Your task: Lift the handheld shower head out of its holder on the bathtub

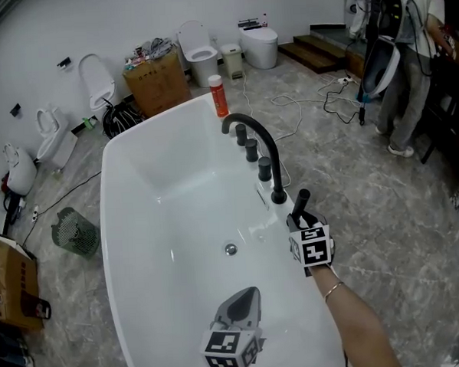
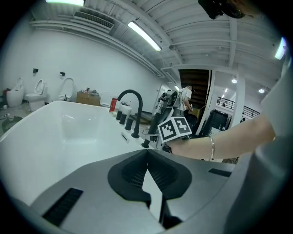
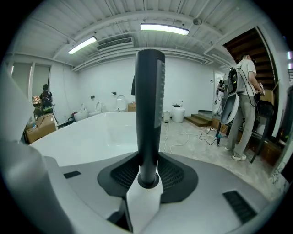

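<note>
A black stick-shaped handheld shower head [image 1: 302,201] stands upright in its holder on the right rim of the white bathtub [image 1: 116,223]. My right gripper [image 1: 300,218] is at the wand, just in front of the black arched faucet [image 1: 251,132]. In the right gripper view the shower head [image 3: 149,109] rises between the jaws of the right gripper [image 3: 147,176], and the ribbed pads press on its lower shaft from both sides. My left gripper [image 1: 249,294] hovers over the tub's near end with nothing in it; in its own view the left gripper [image 2: 147,157] has its tips together.
Black knobs [image 1: 251,148] line the rim beside the faucet, with an orange bottle [image 1: 219,95] at the far corner. Behind the tub are a cardboard box [image 1: 157,81] and toilets [image 1: 199,50]. Cables [image 1: 310,102] lie on the floor; a person [image 1: 407,54] stands at the right.
</note>
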Demonstrator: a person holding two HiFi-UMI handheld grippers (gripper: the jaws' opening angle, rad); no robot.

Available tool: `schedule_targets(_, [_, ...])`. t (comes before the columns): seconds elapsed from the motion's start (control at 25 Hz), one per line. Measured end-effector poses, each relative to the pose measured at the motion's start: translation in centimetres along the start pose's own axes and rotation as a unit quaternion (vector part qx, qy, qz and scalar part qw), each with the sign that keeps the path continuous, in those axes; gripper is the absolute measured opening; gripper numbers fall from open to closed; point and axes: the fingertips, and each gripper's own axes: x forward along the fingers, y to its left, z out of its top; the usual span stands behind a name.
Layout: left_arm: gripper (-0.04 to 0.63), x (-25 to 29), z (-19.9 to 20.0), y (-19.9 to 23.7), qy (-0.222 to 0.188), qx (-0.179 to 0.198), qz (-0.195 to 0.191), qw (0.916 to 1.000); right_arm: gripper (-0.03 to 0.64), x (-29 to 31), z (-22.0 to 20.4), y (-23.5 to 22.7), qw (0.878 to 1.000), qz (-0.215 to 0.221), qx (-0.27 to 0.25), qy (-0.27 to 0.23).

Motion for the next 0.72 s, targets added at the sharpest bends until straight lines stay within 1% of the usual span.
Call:
schedule_targets(0.08, [0.02, -0.5, 0.2, 0.2, 0.0, 0.0, 0.001, 1.0, 0.133, -0.6, 0.6, 0.4, 1.0, -0.001, -0.008, -0.005])
schedule_targets(0.28, [0.02, -1.6, 1.2, 0.4, -0.002, 0.001, 0.001, 1.0, 0.133, -2.7, 3.6, 1.5, 0.999, 0.005, -0.029, -0.032])
schedule_targets(0.52, [0.02, -4.6, 4.4, -0.9, -0.013, 0.007, -0.004, 0.9999, 0.133, -7.4, 7.4, 2.1, 0.998, 0.0, -0.022, -0.051])
schedule_targets(0.72, [0.02, -7.1, 6.8, -1.9, -0.024, 0.022, -0.008, 0.9994, 0.133, -11.6, 10.6, 2.2, 0.998, -0.007, -0.017, -0.065])
